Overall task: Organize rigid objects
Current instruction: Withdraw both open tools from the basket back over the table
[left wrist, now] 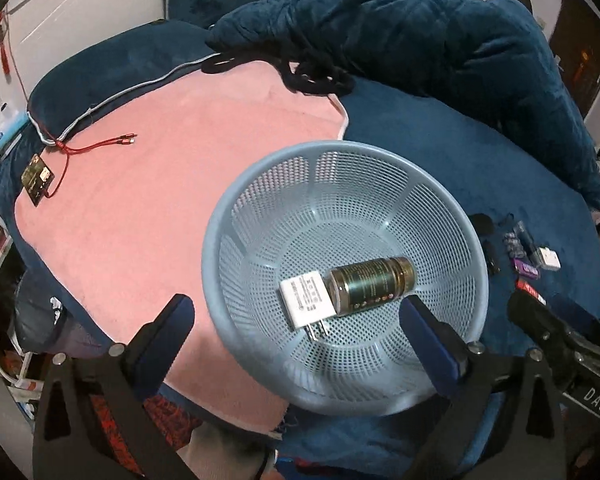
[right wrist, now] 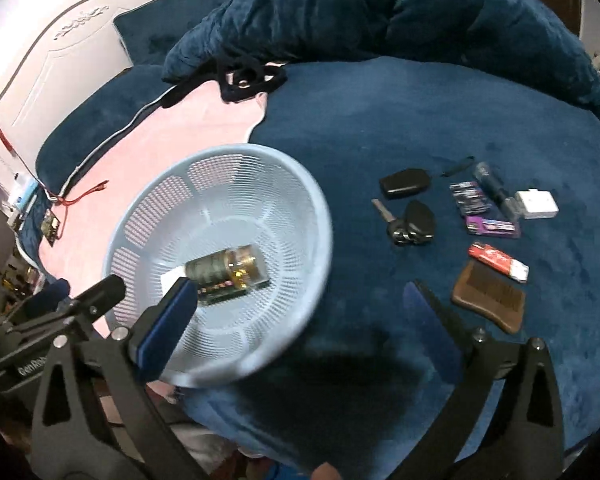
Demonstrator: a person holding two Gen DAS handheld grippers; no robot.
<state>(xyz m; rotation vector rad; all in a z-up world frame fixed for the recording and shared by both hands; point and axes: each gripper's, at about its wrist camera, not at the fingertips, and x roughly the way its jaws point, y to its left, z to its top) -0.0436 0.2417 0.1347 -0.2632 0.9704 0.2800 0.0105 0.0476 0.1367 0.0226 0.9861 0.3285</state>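
A light blue mesh basket (left wrist: 260, 184) (right wrist: 308, 208) sits on the bed. In it lie a white plug charger (left wrist: 306, 300) and a dark green bottle (left wrist: 370, 286) (right wrist: 228, 272) on its side. My left gripper (left wrist: 296, 320) is open and empty over the basket's near rim. My right gripper (right wrist: 300, 300) is open and empty between the basket and a spread of small items: a wooden comb (right wrist: 490, 304), a red pack (right wrist: 498, 262), car keys (right wrist: 410, 220), a black fob (right wrist: 404, 184), batteries (right wrist: 470, 198), a purple pack (right wrist: 492, 228) and a white adapter (right wrist: 536, 204).
The bed has a dark blue plush cover (right wrist: 420, 120) and a pink blanket (left wrist: 160, 184). A bunched blue duvet (left wrist: 420, 32) lies at the back. A red cable (left wrist: 96, 148) lies on the pink blanket. A white headboard (right wrist: 60, 40) stands left.
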